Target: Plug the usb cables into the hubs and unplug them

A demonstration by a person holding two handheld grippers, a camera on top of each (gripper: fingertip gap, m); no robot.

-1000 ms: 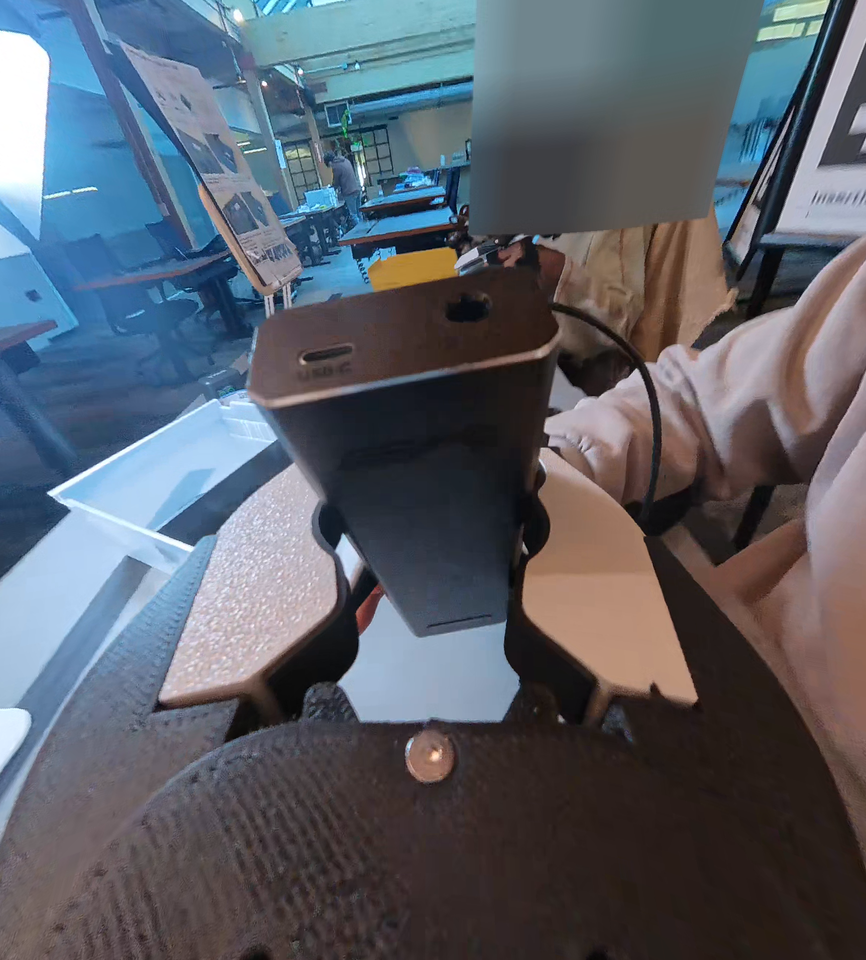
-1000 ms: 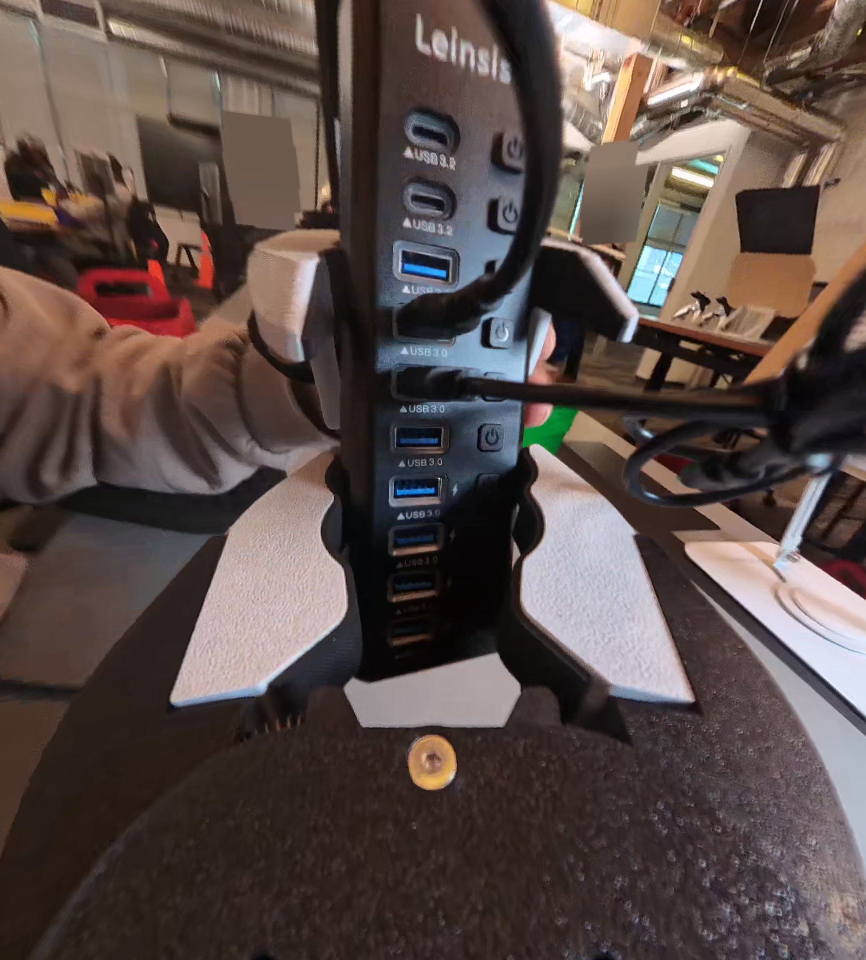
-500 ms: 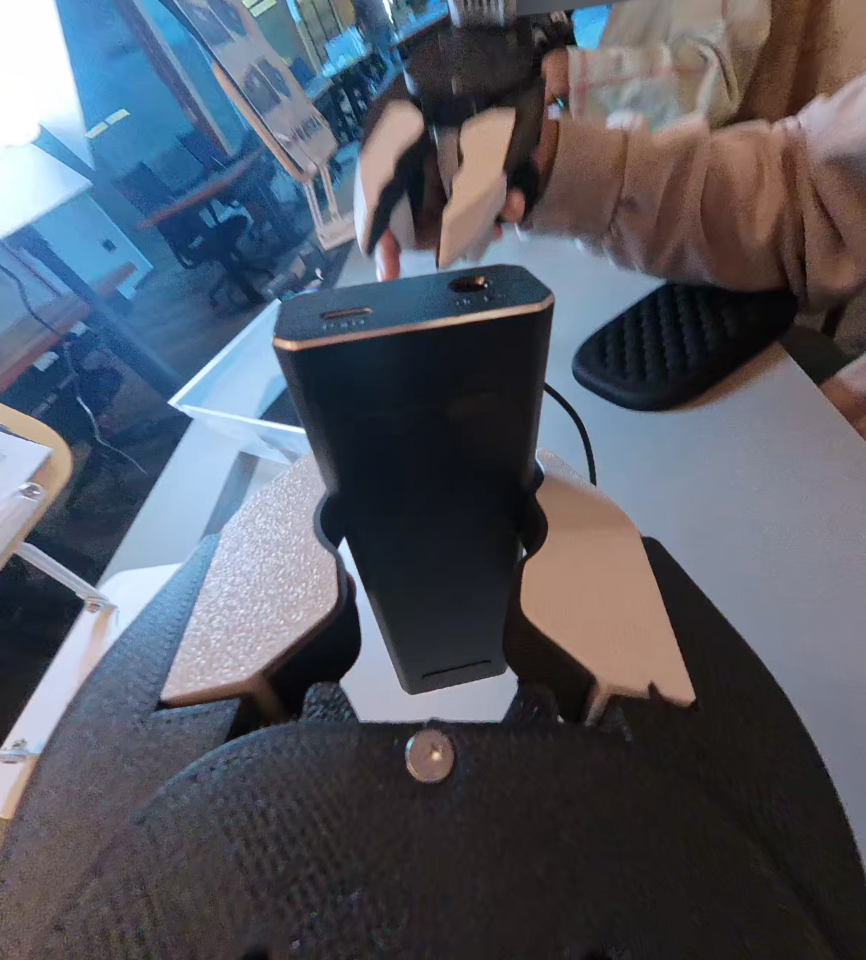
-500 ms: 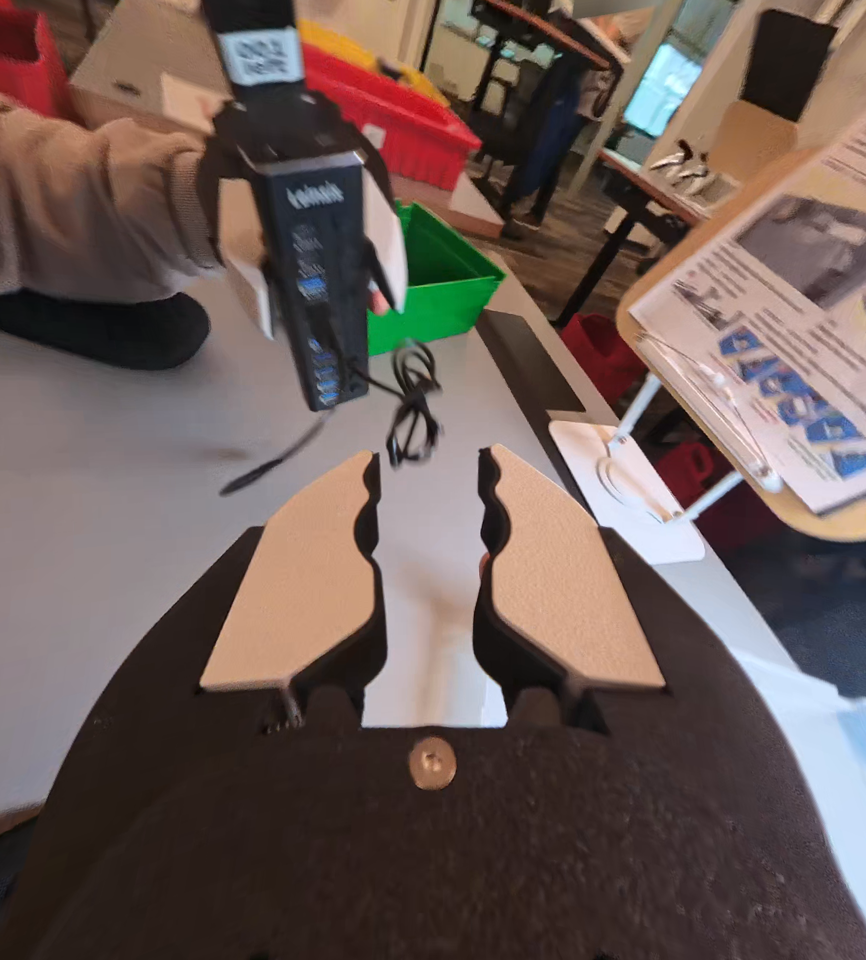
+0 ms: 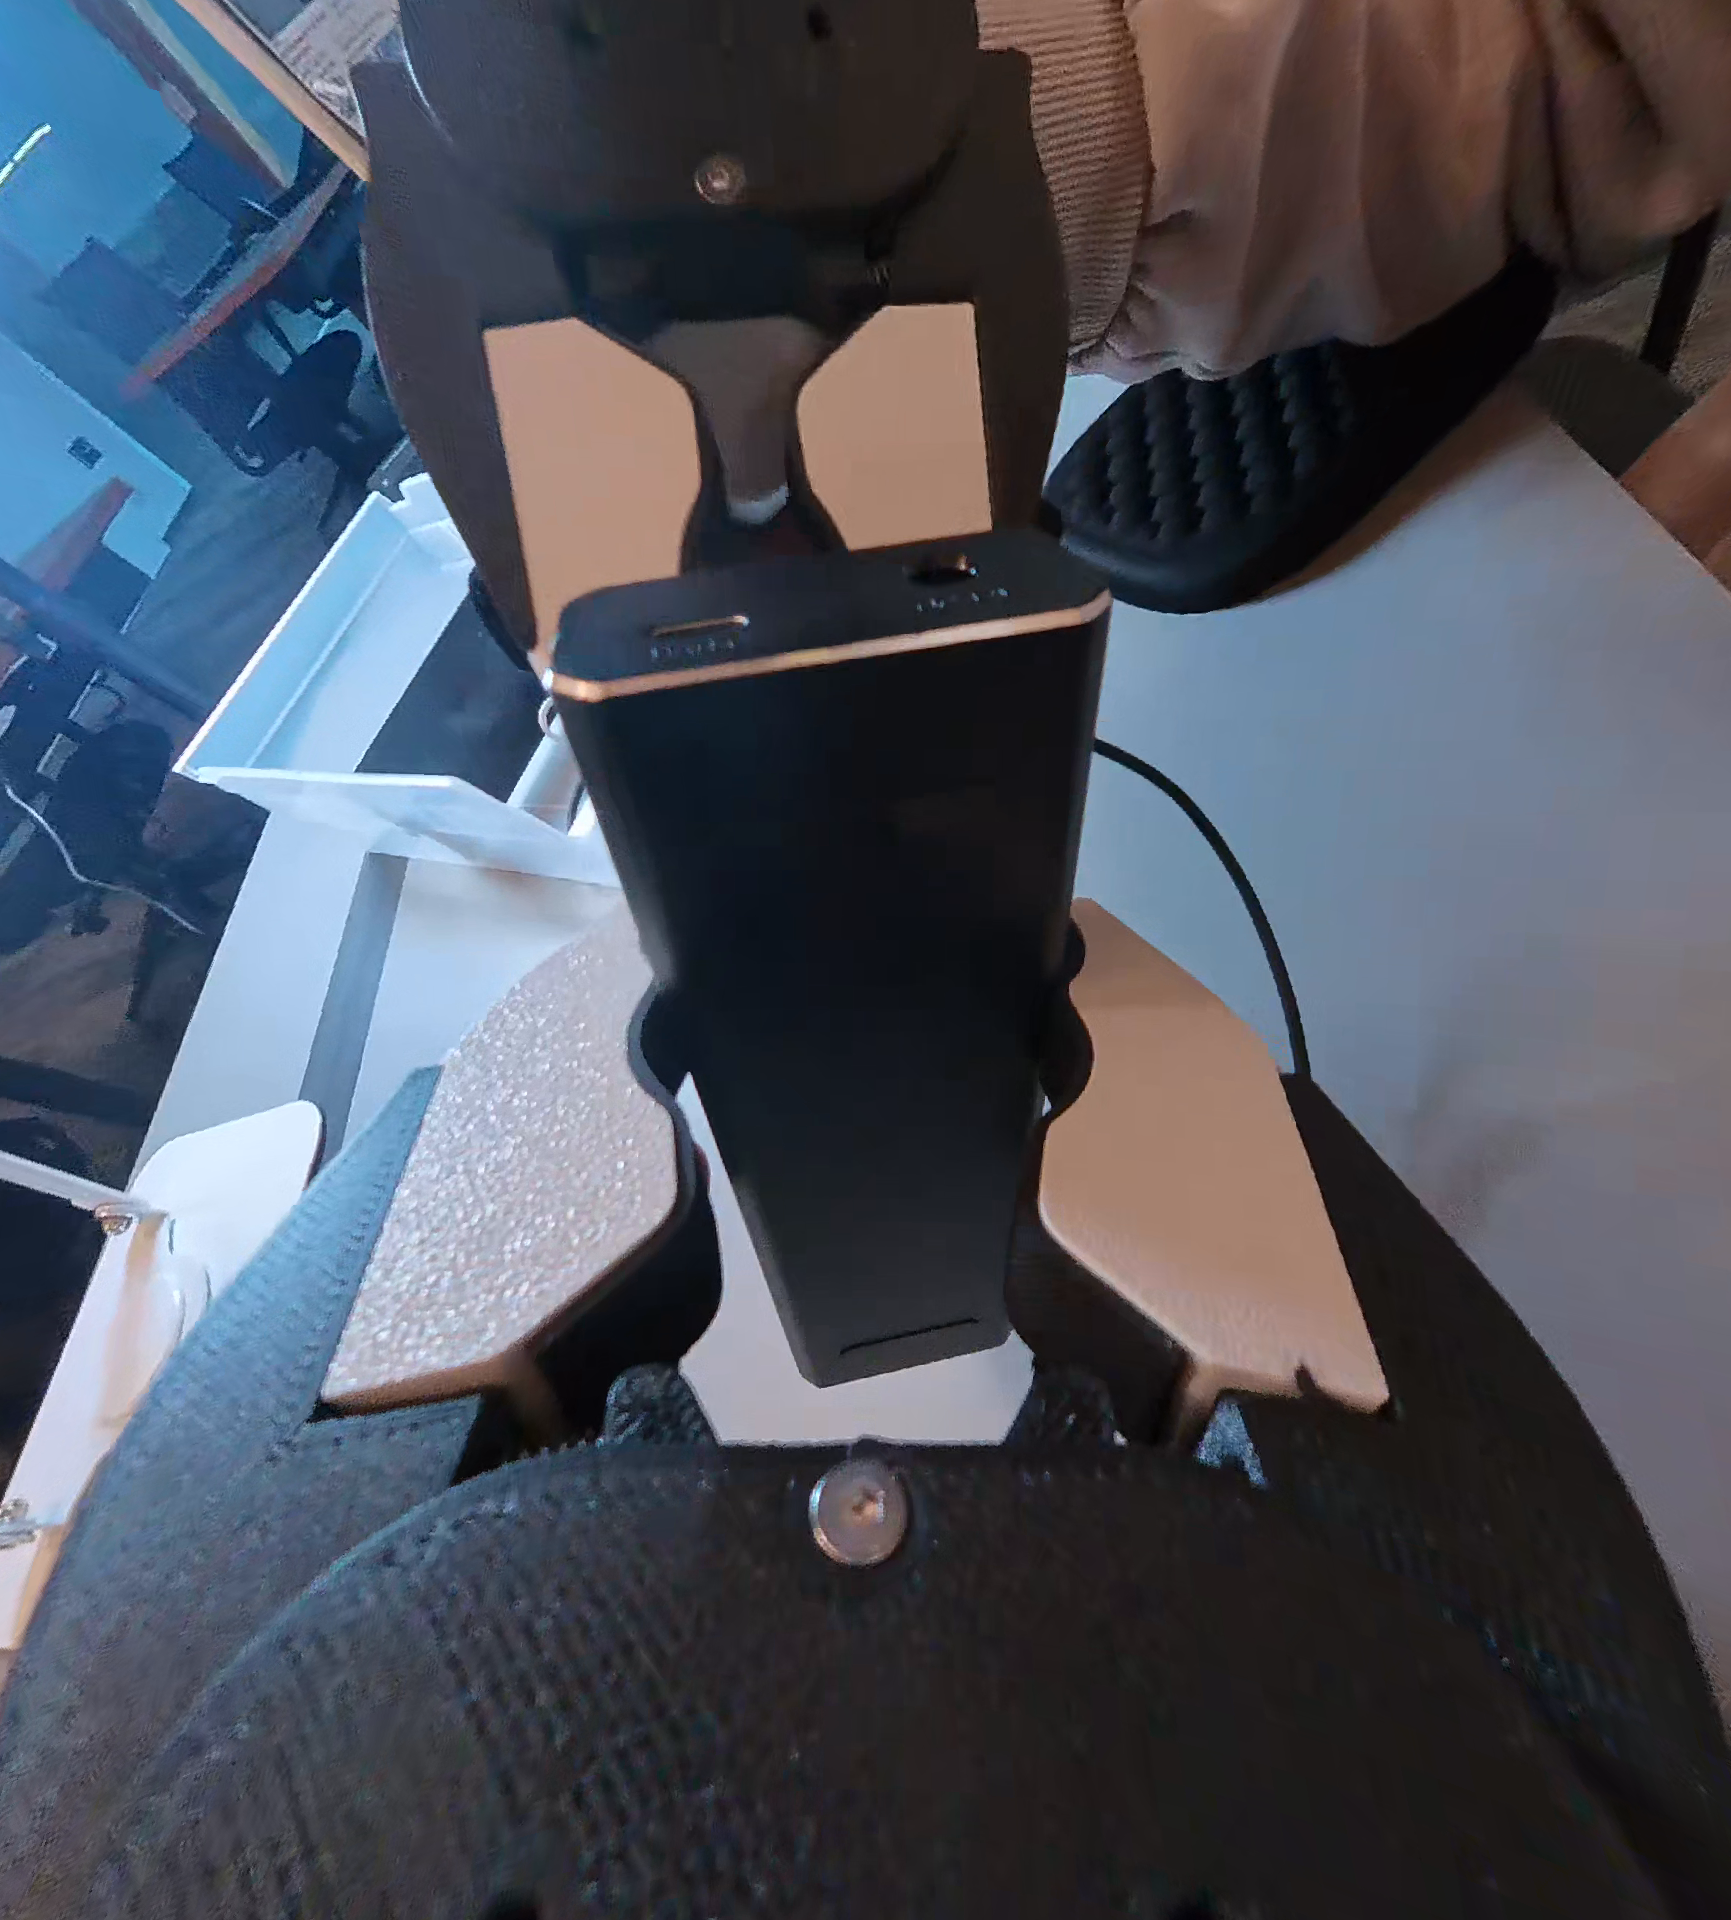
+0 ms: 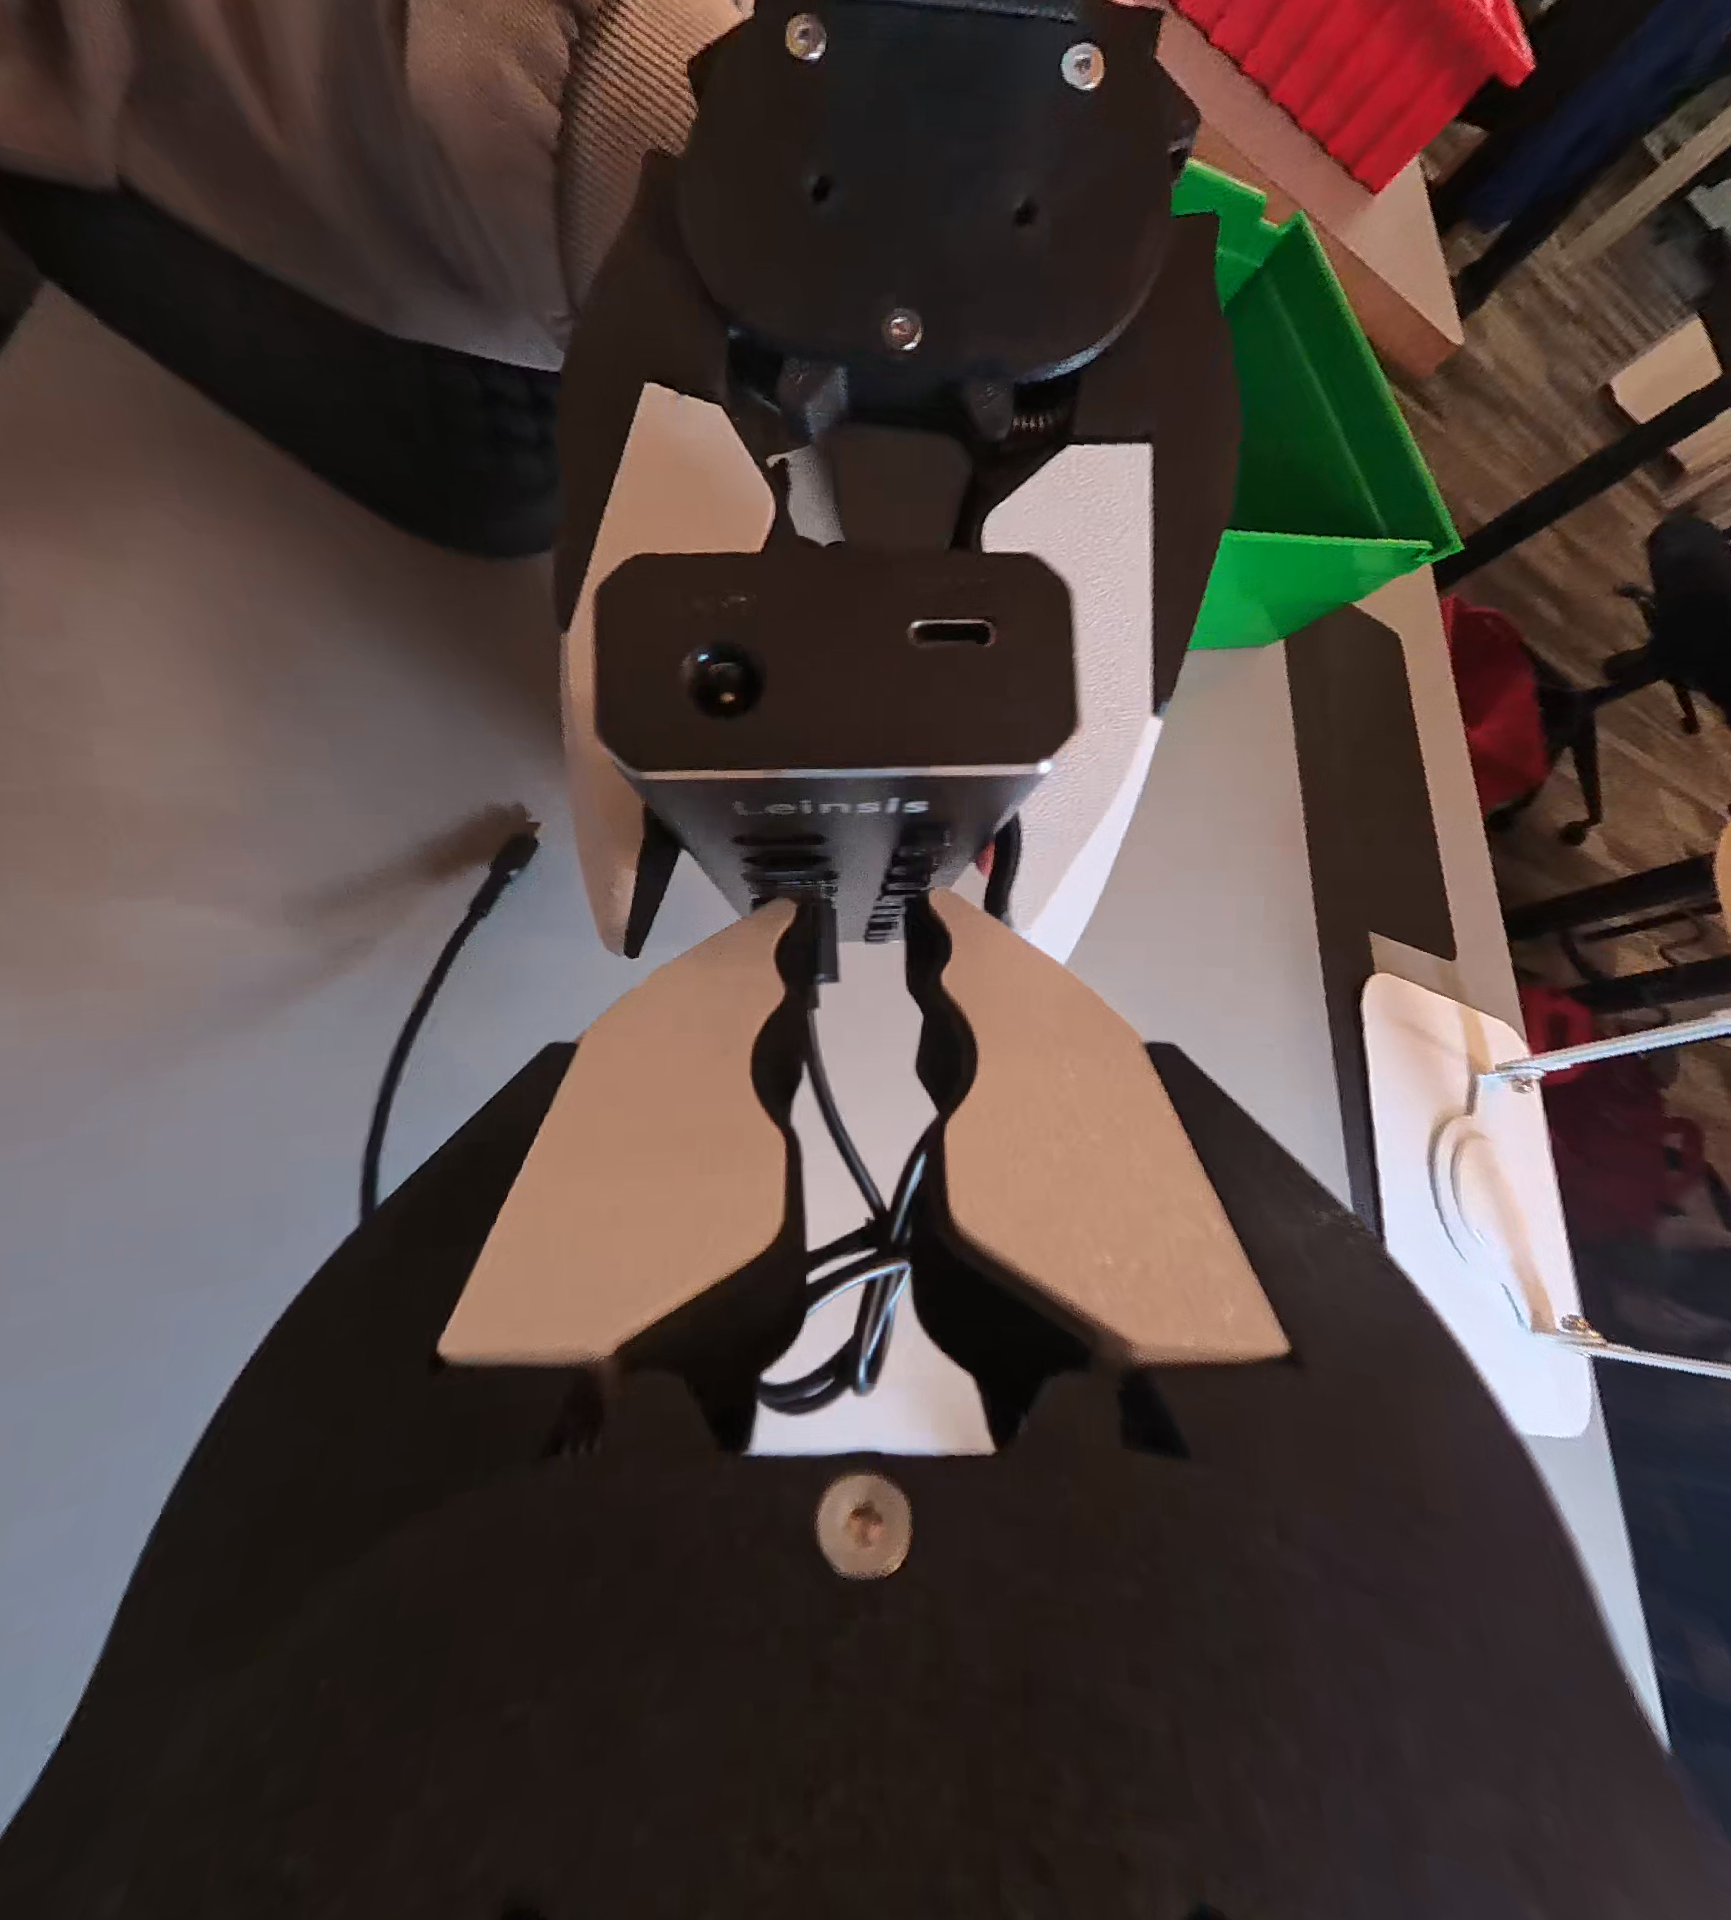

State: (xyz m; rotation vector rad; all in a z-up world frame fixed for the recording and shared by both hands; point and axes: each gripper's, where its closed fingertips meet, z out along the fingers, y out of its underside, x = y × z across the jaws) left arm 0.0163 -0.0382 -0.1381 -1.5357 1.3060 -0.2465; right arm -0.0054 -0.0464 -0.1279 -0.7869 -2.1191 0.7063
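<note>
My left gripper (image 5: 861, 987) is shut on a long black USB hub (image 5: 840, 831) and holds it above the white table, end face up. In the right wrist view the hub (image 6: 830, 665) points at the camera, with the left gripper (image 6: 840, 925) behind it. A black cable plug (image 6: 819, 940) sits in one of its ports. My right gripper (image 6: 856, 914) faces the hub's port side with jaws narrowly apart, astride that plug and its cable (image 6: 840, 1122). The right gripper (image 5: 747, 447) also shows beyond the hub in the left wrist view.
A second black cable (image 6: 404, 1039) lies loose on the table (image 5: 1463, 935). A black wrist-rest pad (image 5: 1256, 478) lies near the person's sleeve. A green bin (image 6: 1297, 499), a white tray (image 5: 341, 644) and a white sign-stand base (image 6: 1463, 1195) stand along the table's far edge. The tips of both grippers are at nearly the same place.
A second ago both grippers held the hub. The right gripper let go and drew back open. It has now come back close, jaws narrower, around the plugged cable. The left tipped the hub downward.
</note>
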